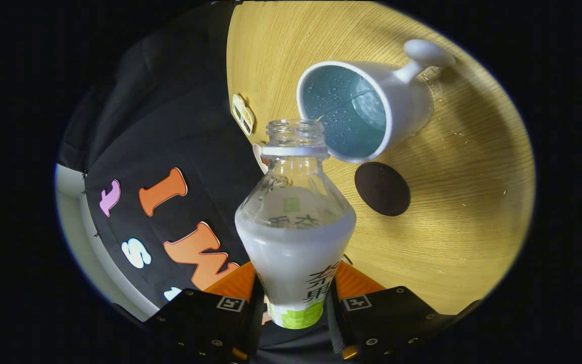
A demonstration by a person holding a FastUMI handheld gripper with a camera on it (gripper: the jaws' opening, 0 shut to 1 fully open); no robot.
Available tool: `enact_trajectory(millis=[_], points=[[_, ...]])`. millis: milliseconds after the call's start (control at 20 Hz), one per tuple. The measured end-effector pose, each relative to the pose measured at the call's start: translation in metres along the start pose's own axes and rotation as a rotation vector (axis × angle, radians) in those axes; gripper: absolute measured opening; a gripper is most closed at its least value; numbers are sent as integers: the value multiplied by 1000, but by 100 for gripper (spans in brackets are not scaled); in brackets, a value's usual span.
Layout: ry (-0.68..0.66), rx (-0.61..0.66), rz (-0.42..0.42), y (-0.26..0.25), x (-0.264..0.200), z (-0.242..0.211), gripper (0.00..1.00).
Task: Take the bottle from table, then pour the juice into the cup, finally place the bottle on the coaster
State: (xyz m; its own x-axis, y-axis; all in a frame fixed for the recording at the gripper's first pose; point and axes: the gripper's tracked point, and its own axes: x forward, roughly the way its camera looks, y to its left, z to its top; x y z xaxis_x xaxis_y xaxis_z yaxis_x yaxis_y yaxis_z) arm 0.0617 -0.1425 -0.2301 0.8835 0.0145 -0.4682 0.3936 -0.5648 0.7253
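Gripper clamped on a bottle

The gripper point(298, 303) has both fingers pressed against the lower sides of the clear plastic bottle of milky white juice point(296, 237), one on each side, holding it tipped, its open neck pointing ahead.

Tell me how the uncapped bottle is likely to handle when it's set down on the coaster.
The bottle, clamped by the gripper, is open-mouthed and part full of pale juice, so it probably sloshes and spills if jolted. Its thin clear wall may flex. The coaster is flat, so it should stand steady.
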Motion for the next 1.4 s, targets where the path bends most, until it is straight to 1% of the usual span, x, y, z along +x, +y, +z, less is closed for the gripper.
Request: enact_trajectory(millis=[250, 450, 550, 850, 1050, 1100, 1200, 1400], points=[[-1, -3, -7, -1, 1, 1, 55], [-10, -73, -25, -5, 2, -2, 55], [-23, -140, -34, -10, -1, -3, 55], [-99, -535, -83, -18, -9, 8, 55], [-164, -770, -125, -26, -10, 18, 55], [-167, -821, -124, -27, -10, 16, 55], [-182, -927, -91, -23, -12, 13, 55], [-253, -1217, -114, -21, -10, 10, 55]])
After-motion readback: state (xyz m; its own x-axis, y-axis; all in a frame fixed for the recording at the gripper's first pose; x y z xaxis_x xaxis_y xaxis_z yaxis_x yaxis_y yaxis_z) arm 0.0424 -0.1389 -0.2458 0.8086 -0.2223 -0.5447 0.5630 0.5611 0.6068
